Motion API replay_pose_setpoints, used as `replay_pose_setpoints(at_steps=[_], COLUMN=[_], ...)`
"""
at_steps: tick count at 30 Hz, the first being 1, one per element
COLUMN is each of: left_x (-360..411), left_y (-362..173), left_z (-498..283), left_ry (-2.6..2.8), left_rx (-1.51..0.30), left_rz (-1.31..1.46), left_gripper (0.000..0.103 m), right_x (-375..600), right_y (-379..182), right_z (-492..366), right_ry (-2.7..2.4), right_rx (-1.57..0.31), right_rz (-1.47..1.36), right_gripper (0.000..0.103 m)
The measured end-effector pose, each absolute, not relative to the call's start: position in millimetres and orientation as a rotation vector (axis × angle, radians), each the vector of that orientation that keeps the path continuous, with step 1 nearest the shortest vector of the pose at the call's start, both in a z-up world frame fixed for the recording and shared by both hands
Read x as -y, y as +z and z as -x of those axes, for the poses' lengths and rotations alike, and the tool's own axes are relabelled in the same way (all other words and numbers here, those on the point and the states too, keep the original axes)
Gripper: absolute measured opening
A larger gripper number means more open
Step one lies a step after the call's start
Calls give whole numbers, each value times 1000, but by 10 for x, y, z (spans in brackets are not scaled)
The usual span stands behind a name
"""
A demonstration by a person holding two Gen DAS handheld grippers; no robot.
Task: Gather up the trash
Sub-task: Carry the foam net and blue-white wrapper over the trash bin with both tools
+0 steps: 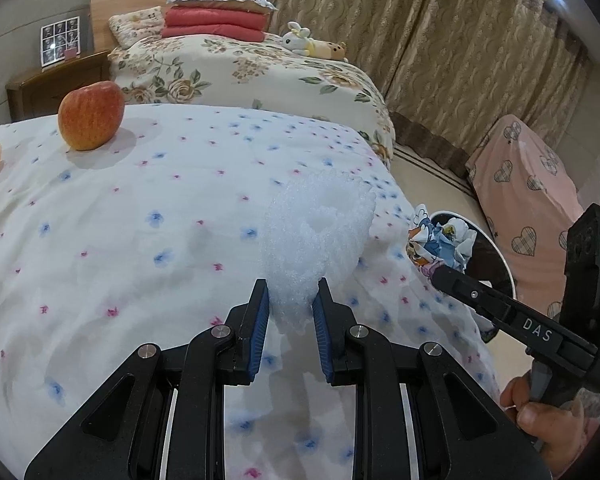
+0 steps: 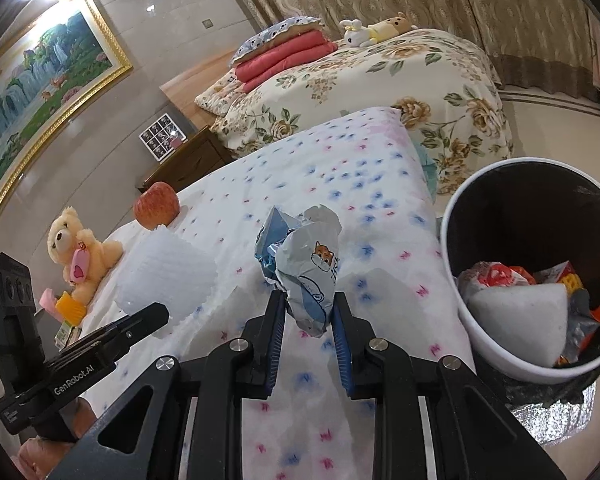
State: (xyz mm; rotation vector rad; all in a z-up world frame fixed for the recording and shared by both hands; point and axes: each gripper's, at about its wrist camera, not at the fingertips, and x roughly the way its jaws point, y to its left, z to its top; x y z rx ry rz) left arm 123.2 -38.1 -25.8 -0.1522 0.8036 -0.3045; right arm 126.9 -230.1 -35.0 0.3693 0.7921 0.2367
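Two pieces of trash were already gripped: the left gripper [image 1: 290, 306] clamped white foam netting [image 1: 318, 236], the right gripper [image 2: 309, 312] a crumpled wrapper [image 2: 306, 264]. Both looked light, soft and springy; the pinched lower ends seemed secure enough. The bin [image 2: 484, 332] stood at three o'clock beside the bed [image 2: 340, 168]. An apple [image 1: 91, 115] lay at ten o'clock, well clear.
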Motion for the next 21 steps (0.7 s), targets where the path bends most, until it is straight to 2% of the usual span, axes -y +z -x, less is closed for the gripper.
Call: replay_pose_setpoints(at_steps=[21], left_x=[708], left_y=[-243], left_z=[-1147], left_ry=[-368], left_rx=[-811], left_rz=[115], left_gripper=[21], right_x=[2528], right_y=[-361], right_z=[-1036], right_ry=[204], right_rx=[-781], right_rz=[-405], right_gripper=[24])
